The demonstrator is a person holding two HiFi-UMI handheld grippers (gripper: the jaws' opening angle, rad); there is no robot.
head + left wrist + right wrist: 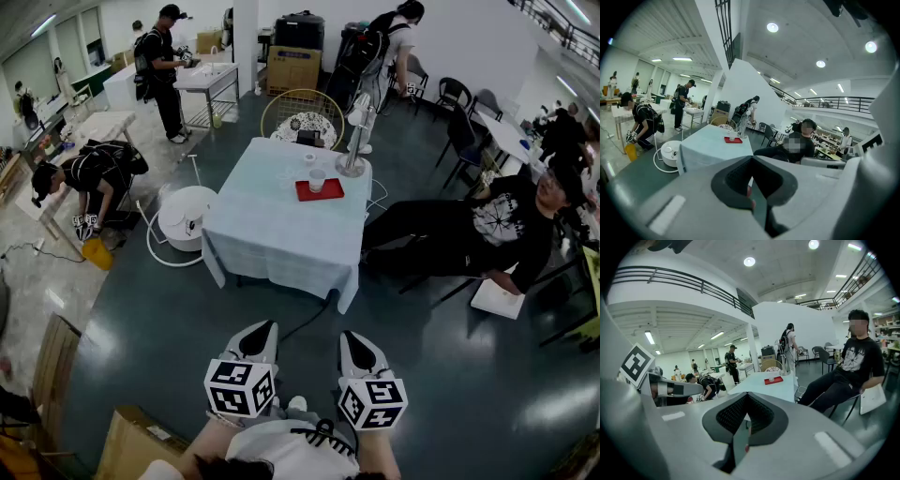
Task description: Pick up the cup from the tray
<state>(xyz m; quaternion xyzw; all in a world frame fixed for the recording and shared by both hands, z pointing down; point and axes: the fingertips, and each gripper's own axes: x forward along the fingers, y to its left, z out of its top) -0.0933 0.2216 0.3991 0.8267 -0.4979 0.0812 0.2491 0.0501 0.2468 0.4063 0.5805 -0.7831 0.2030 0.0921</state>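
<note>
At the far left of the head view a crouching person (pixel 89 178) in dark clothes bends low over the pale floor. Just to the right, a white round machine (pixel 187 216) stands on the dark floor, close to the left edge of the counter (pixel 272 234). The counter is covered with a light cloth and stands in the middle of the room, well apart from both claws. On its far right part lies a red tray (pixel 305 194), and the white cup (pixel 317 182) stands upright on this tray. Just right of the tray a tall clear object (pixel 354 141) stands on the counter; what it is I cannot tell. Behind the counter there is a round wire frame (pixel 302 117) with a patterned top.

Low in the picture, the left claw (pixel 258 333) points forward toward the counter. In the left gripper view its two jaws are closed together, tip against tip, and nothing is between them. Beside it the right claw (pixel 354 342) points the same way. In the right gripper view its jaws meet as well and hold nothing. Each claw carries its cube with black and white markers, near the person's body.

At the right, a seated person (pixel 506 225) in a black printed shirt leans back, with the legs stretched toward the counter.
</note>
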